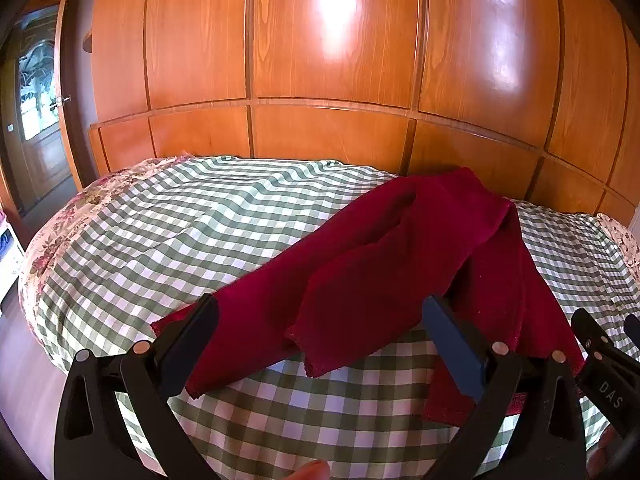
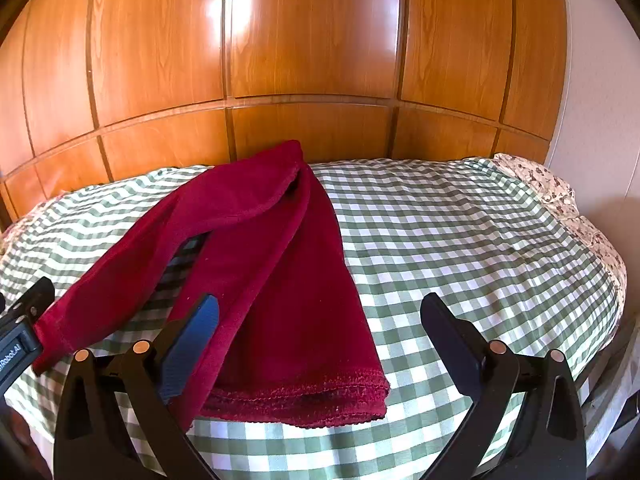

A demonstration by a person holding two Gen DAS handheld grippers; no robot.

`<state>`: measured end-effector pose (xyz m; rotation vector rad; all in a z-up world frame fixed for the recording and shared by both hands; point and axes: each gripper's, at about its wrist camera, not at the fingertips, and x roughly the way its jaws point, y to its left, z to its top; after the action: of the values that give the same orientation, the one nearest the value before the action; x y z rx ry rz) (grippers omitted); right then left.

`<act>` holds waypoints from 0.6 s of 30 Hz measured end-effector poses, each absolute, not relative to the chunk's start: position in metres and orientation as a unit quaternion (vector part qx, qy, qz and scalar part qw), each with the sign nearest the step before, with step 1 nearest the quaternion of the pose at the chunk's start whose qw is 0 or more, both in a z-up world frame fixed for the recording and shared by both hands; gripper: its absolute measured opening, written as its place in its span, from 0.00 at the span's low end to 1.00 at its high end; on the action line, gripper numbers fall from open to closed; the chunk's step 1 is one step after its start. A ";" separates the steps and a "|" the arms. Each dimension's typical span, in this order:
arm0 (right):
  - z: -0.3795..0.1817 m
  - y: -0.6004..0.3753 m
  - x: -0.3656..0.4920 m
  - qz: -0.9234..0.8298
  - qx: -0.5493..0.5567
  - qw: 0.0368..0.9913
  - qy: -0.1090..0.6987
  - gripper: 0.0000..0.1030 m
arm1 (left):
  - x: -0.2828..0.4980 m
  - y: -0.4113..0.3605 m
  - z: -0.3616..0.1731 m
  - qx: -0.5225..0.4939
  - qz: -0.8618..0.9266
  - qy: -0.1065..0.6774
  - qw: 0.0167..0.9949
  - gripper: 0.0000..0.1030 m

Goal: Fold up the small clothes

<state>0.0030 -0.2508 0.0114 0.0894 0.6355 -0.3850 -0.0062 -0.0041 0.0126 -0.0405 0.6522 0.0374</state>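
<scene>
A dark red pair of small trousers [image 1: 400, 248] lies on the green-and-white checked bed cover [image 1: 180, 216], legs pointing toward me, waist toward the wardrobe. My left gripper [image 1: 320, 320] is open, its fingers straddling the leg ends just above the cloth. In the right wrist view the trousers [image 2: 280, 280] lie left of centre, with a hemmed leg end near me. My right gripper [image 2: 320, 320] is open and empty; its left finger [image 2: 192, 344] lies over the cloth's edge. The left gripper's body [image 2: 20, 336] shows at the left edge.
A tall glossy wooden wardrobe [image 1: 332, 60] stands right behind the bed. A floral bedspread [image 1: 56, 240] shows at the bed's left edge and at its right corner [image 2: 560, 200]. A doorway [image 1: 36, 100] is at far left.
</scene>
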 end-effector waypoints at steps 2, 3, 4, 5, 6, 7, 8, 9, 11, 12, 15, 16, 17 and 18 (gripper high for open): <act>0.011 -0.251 0.003 -0.188 0.044 0.931 0.310 0.97 | -0.007 -0.004 0.012 -0.020 0.018 0.320 0.947 0.98; 0.012 -0.251 0.004 -0.188 0.045 0.931 0.310 0.97 | -0.008 -0.003 0.012 -0.020 0.018 0.319 0.947 0.98; 0.012 -0.251 0.003 -0.188 0.045 0.931 0.309 0.97 | -0.007 -0.003 0.012 -0.020 0.017 0.319 0.947 0.98; 0.012 -0.251 0.003 -0.188 0.045 0.931 0.309 0.97 | -0.008 -0.003 0.012 -0.019 0.018 0.318 0.948 0.98; 0.012 -0.251 0.003 -0.188 0.045 0.931 0.309 0.97 | -0.008 -0.003 0.012 -0.019 0.018 0.318 0.948 0.98; 0.012 -0.251 0.003 -0.188 0.045 0.931 0.309 0.97 | -0.008 -0.003 0.012 -0.018 0.018 0.318 0.948 0.98; 0.012 -0.251 0.003 -0.188 0.045 0.931 0.309 0.97 | -0.007 -0.003 0.012 -0.018 0.018 0.318 0.948 0.98; 0.011 -0.252 0.003 -0.188 0.045 0.931 0.310 0.97 | -0.008 -0.003 0.012 -0.019 0.018 0.318 0.948 0.98; 0.012 -0.251 0.003 -0.188 0.045 0.931 0.310 0.97 | -0.008 -0.003 0.011 -0.019 0.018 0.318 0.948 0.98; 0.011 -0.252 0.002 -0.188 0.045 0.931 0.309 0.97 | -0.008 -0.003 0.011 -0.019 0.018 0.317 0.948 0.98; 0.011 -0.251 0.003 -0.188 0.045 0.931 0.310 0.97 | -0.009 -0.003 0.011 -0.019 0.018 0.318 0.948 0.98; 0.011 -0.251 0.002 -0.187 0.045 0.931 0.310 0.97 | -0.009 -0.003 0.011 -0.018 0.018 0.318 0.948 0.98; 0.011 -0.251 0.003 -0.188 0.045 0.931 0.310 0.97 | -0.008 -0.003 0.011 -0.018 0.018 0.318 0.948 0.98; 0.011 -0.251 0.003 -0.187 0.045 0.931 0.310 0.97 | -0.008 -0.002 0.011 -0.019 0.018 0.318 0.948 0.98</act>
<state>0.0026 -0.2509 0.0110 0.0921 0.6347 -0.3833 -0.0083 -0.0024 0.0108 -0.0388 0.6480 0.0358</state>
